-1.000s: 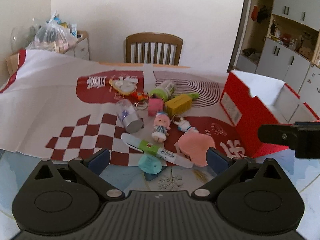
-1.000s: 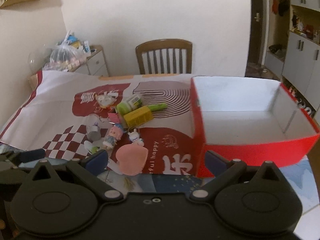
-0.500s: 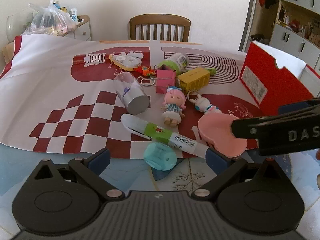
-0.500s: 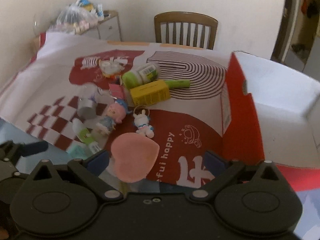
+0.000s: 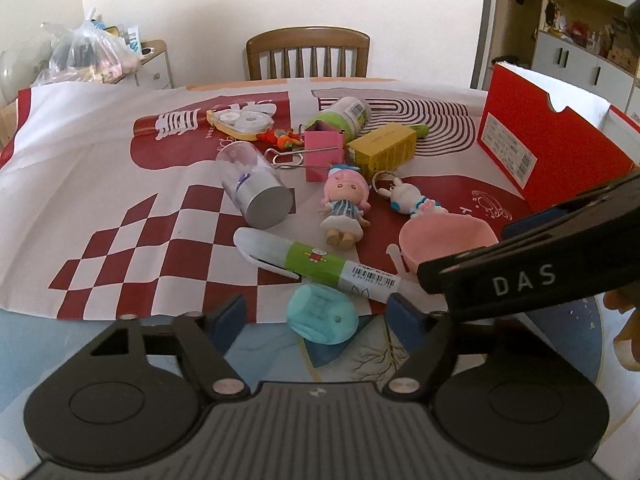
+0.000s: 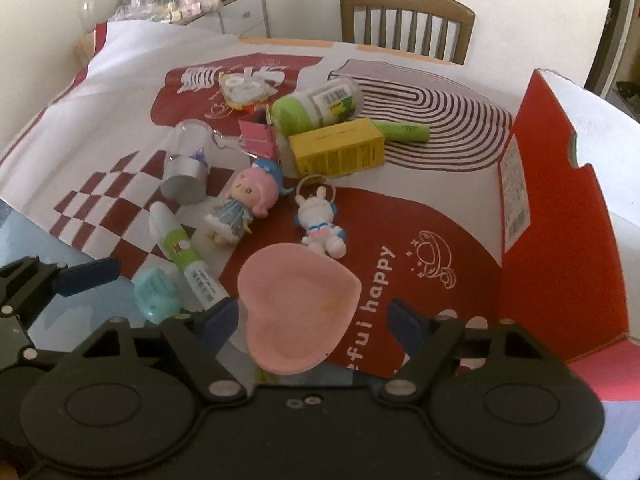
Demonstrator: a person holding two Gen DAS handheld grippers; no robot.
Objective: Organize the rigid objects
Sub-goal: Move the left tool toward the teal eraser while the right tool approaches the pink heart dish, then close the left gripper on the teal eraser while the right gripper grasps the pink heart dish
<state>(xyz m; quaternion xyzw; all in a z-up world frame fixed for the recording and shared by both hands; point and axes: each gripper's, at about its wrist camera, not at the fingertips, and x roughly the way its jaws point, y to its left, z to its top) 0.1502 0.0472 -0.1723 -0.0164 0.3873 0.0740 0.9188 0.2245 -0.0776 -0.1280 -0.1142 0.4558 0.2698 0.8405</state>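
Both tongs angle down at the table's near edge, jaws narrowing but gripping nothing: left tongs (image 5: 316,314) astride one teal eraser (image 5: 322,314), right tongs (image 6: 314,318) astride one pink heart dish (image 6: 298,312).

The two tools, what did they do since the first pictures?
Both came down closer to the toys. The left tool now straddles the teal eraser, the right tool the pink heart dish. Their jaws have been closing; nothing is gripped yet. The toys and red box stayed put.
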